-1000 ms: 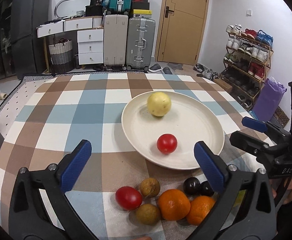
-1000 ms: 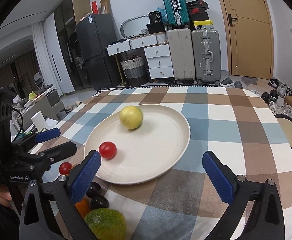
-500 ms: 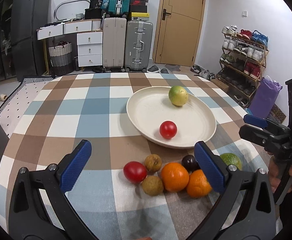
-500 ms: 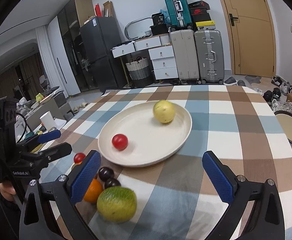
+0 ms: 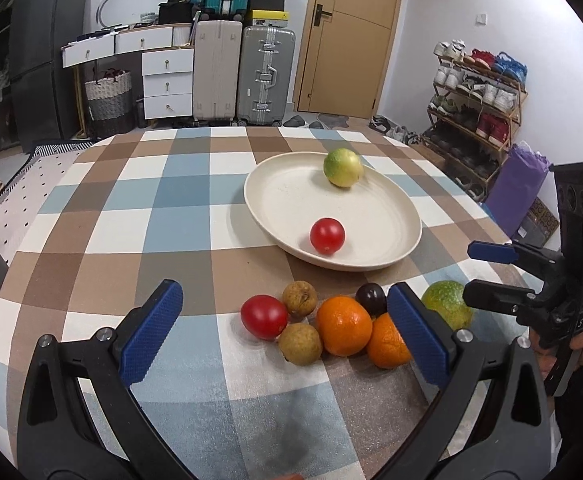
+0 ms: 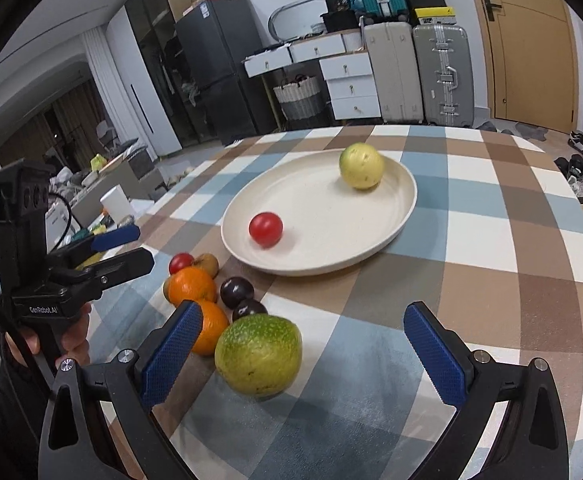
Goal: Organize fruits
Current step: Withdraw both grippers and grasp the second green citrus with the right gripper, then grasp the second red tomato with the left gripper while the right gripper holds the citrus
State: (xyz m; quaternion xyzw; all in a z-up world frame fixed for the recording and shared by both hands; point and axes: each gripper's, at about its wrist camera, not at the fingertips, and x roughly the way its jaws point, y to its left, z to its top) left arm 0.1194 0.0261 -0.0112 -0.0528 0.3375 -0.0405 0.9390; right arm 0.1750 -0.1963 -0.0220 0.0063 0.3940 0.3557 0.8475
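A mottled green-yellow fruit [image 6: 258,355] sits on the checked tablecloth [image 6: 491,288] just ahead of the right gripper [image 6: 303,356], nearer its left pad than its right, with nothing between the wide-open jaws gripping it. It looks round, firm-skinned and fairly heavy for its size, likely to roll if nudged, so a hold across its widest middle seems the safest. Just left of it lies the rest of the loose pile: two oranges [image 6: 192,286], two dark plums [image 6: 237,291], two brown, rough-skinned fruits [image 5: 300,343] and a red tomato [image 5: 264,316], all touching or nearly so; the tomato is judged soft and easily bruised, the oranges sturdier. Further ahead of both grippers, the cream plate [image 6: 395,224] already holds a second tomato [image 6: 265,229] and a yellowish round fruit [image 6: 361,165], well apart from each other. The left gripper [image 5: 287,332] hovers above the pile with its pads spread wide and empty, one orange partly hidden behind its right pad. In the left wrist view the green fruit is half covered by that pad and by the right gripper's body. The person's hands show only as fingers at the frame edges, and the near table edge is cut off below both grippers.
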